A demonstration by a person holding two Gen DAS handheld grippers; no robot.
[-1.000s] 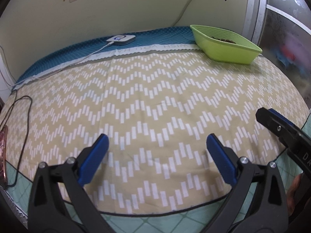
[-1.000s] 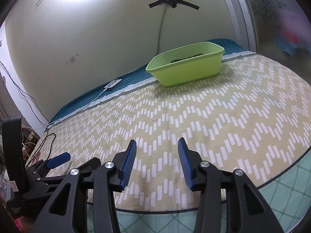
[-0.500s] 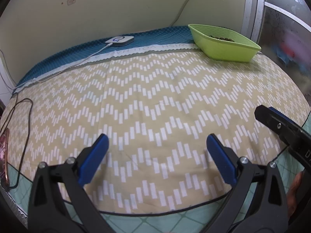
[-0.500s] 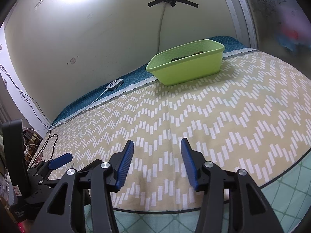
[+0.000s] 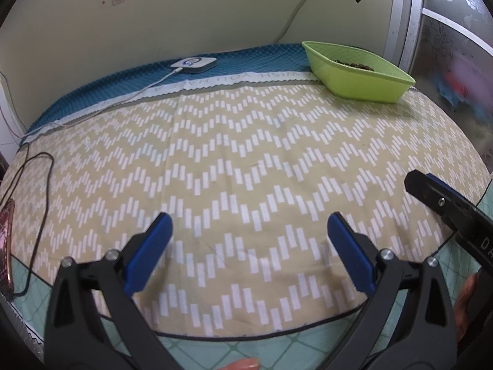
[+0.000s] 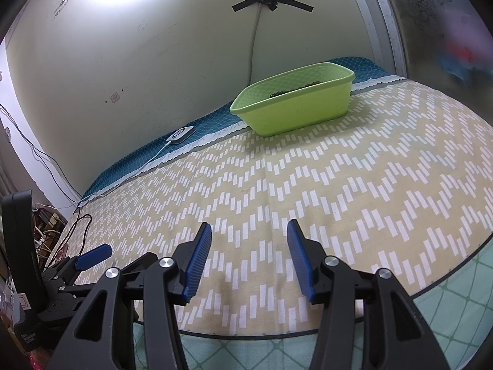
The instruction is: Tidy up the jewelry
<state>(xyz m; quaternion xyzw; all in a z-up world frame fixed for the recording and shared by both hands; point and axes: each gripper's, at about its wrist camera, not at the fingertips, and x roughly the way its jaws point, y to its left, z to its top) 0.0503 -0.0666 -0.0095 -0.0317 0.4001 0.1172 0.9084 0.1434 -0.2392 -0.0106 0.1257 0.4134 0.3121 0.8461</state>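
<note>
A lime green tray [image 5: 366,84] stands at the far right of the chevron cloth [image 5: 246,169]; dark beaded jewelry [image 5: 354,64] lies inside it. The tray also shows in the right wrist view [image 6: 295,111], with the beads [image 6: 292,90] just visible over its rim. My left gripper [image 5: 249,225] is open and empty, low over the cloth's near edge. My right gripper [image 6: 249,231] is open and empty, also near the front edge. The right gripper's tip shows at the right in the left wrist view [image 5: 437,197], and the left gripper at the lower left in the right wrist view [image 6: 92,254].
A white charger puck [image 5: 194,64] with its cable lies on the blue mat [image 5: 252,58] by the wall. A black cable [image 5: 37,185] and a phone [image 5: 4,234] lie at the left edge. A teal grid mat [image 6: 446,283] borders the cloth in front.
My right gripper's jaws have opened wider. Both grippers have shifted only slightly; the left stays open.
</note>
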